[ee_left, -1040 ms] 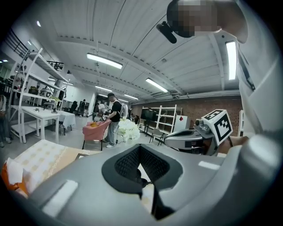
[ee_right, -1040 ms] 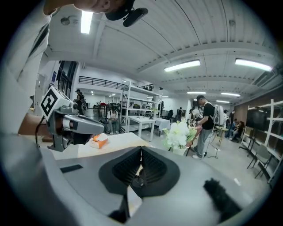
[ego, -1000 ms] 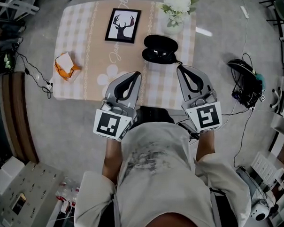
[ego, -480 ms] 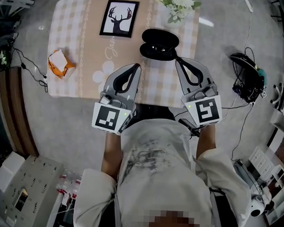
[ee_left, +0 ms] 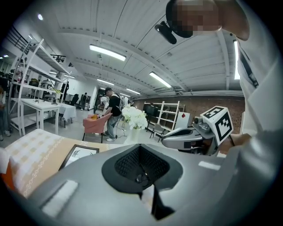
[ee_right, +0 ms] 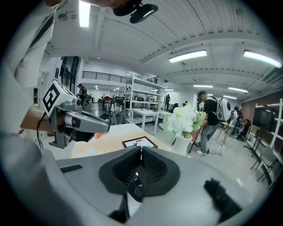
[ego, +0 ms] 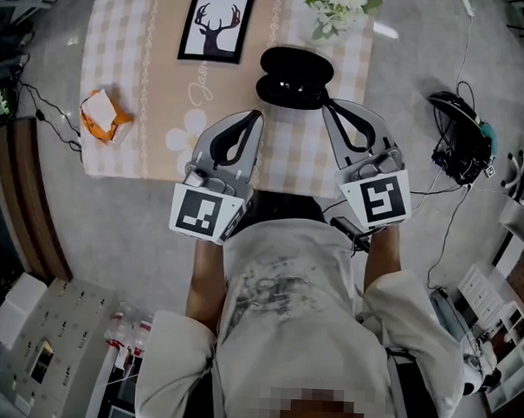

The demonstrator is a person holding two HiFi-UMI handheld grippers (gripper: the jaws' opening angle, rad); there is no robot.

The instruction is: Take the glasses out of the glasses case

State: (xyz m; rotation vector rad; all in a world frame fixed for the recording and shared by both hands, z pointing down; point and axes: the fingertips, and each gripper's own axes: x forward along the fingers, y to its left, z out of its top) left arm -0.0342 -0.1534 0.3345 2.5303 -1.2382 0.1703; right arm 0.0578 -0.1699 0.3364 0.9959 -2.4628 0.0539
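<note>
The table (ego: pixel 163 87) under its checked cloth is the biggest thing before me, and the case (ego: pixel 299 62) lies on it, on the side towards my right.

My left claw (ego: pixel 255 117) hangs over the cloth, near the case and to its left, apart from it. Its jaws are pressed together with nothing between them. My right claw (ego: pixel 328 106) is just beside the near right end of the case; whether it touches I cannot tell. Its jaws are together too and hold nothing.

The case is black and lies open, the lid folded back away from me, the lower half towards me.

A black frame (ego: pixel 215 25) with a deer picture lies flat beyond the case and to its left.

A white vase (ee_right: pixel 185 143) stands just beyond the case, slightly to its right, and holds white flowers (ego: pixel 336 3) with green leaves.

An orange thing (ego: pixel 101 117) sits well to the left of the case, near the cloth's edge, with something white in it; what it is I cannot tell.

The glasses (ego: pixel 291 89) are in the case's lower half, dark against the dark lining, showing only a few small glints.
</note>
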